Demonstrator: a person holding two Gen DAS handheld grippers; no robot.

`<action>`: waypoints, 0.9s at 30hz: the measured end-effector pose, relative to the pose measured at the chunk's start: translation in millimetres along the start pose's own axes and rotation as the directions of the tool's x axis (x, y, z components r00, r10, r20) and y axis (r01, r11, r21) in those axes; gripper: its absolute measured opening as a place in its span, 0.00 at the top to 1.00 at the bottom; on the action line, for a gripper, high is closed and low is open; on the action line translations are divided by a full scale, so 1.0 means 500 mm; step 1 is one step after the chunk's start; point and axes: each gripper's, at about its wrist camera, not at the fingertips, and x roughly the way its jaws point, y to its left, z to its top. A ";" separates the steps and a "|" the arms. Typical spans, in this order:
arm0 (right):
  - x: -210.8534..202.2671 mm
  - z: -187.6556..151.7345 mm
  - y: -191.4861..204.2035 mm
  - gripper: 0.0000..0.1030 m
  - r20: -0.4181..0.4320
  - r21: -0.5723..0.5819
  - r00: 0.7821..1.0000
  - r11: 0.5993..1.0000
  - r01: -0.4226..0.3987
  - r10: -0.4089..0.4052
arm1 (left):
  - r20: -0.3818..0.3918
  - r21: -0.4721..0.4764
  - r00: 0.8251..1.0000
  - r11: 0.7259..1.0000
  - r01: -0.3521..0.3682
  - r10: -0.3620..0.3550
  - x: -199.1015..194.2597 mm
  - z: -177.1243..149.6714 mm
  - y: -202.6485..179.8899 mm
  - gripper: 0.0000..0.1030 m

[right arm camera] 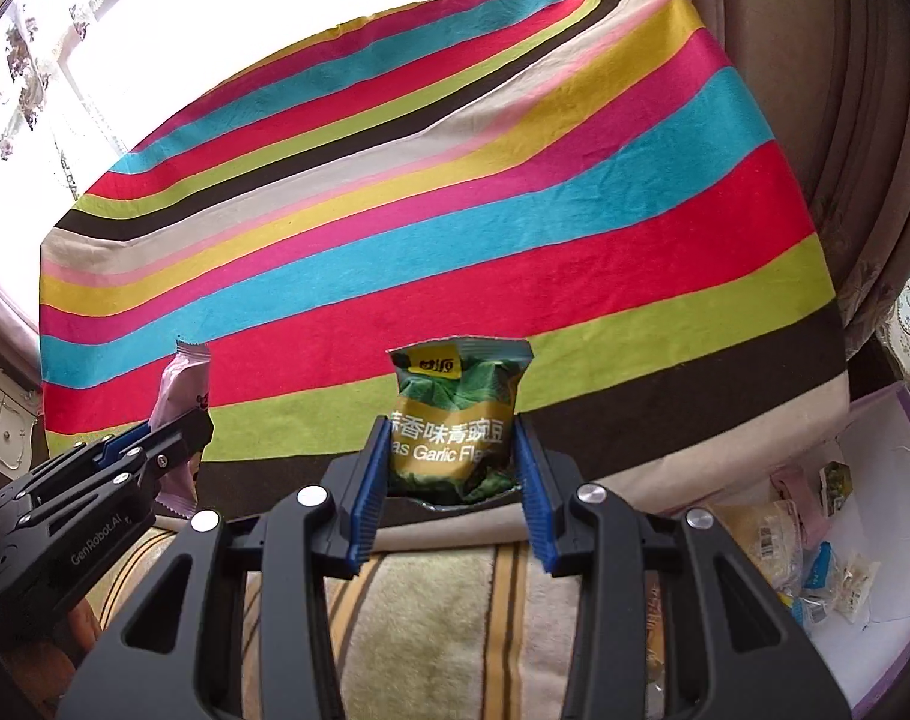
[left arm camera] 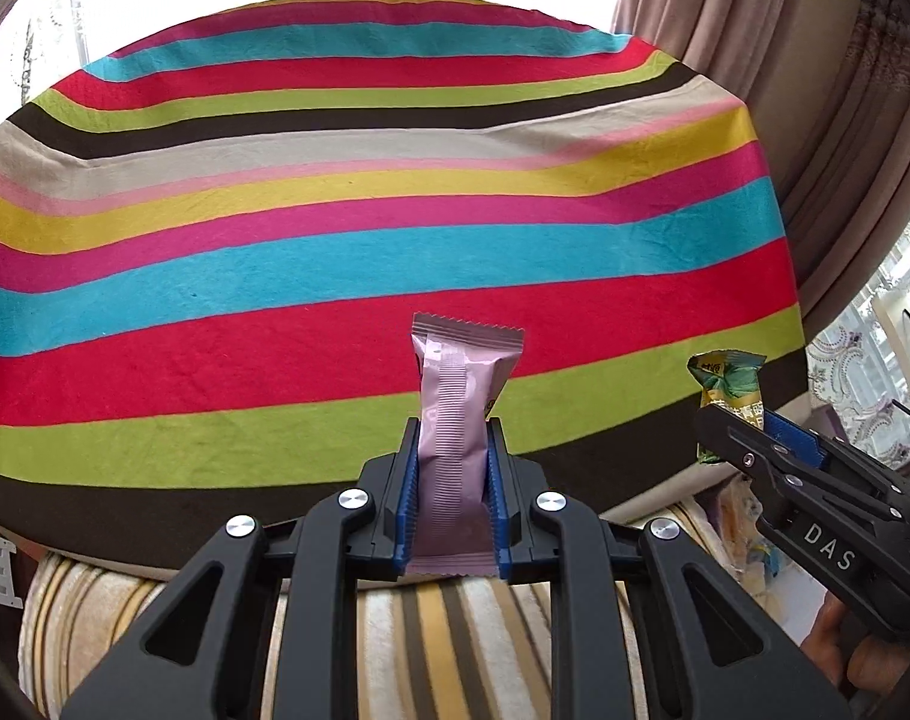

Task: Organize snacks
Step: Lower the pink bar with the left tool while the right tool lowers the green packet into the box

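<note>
Two snacks up in the air at once here; the left gripper (left arm camera: 453, 468) is clamped on a pink wrapper packet (left arm camera: 462, 414), blue pads pressing its long sides, the packet standing upright with its crimped top edge poking well clear of the jaws; the right gripper (right arm camera: 453, 468) is closed on a green garlic pea bag (right arm camera: 458, 414), pinched low on its body with the logo end up. Both packets hang over the near edge of the striped tablecloth (left arm camera: 359, 228), which lies bare of any other snack in these views; off to the right sits a white box (right arm camera: 893, 468) with loose snack packets (right arm camera: 815, 534) in it, and that looks the likely source of this pair.

The job now, I'd judge, is to set these down sorted on the cloth; best to carry them further in from the edge before lowering, so neither slides off onto the striped sofa cover (right arm camera: 431, 618) below; keep the two grippers apart, since each shows at the other's side; the pea bag is puffy and could squirm, so lower until it touches, then let go; pink packet in its own spot, well apart.
</note>
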 end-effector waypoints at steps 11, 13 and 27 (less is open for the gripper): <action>-0.078 -0.069 -0.157 0.61 -0.009 0.072 0.995 0.992 0.100 -0.100 | -0.079 0.069 0.993 0.993 0.096 -0.090 -0.008 -0.056 -0.126 0.83; -0.090 -0.085 -0.180 0.61 -0.013 0.083 0.994 0.990 0.113 -0.112 | -0.090 0.085 0.991 0.990 0.110 -0.102 -0.009 -0.065 -0.147 0.83; -0.147 -0.178 -0.263 0.61 0.000 0.145 0.987 0.976 0.159 -0.161 | -0.161 0.215 0.964 0.946 0.242 -0.210 -0.014 -0.130 -0.292 0.83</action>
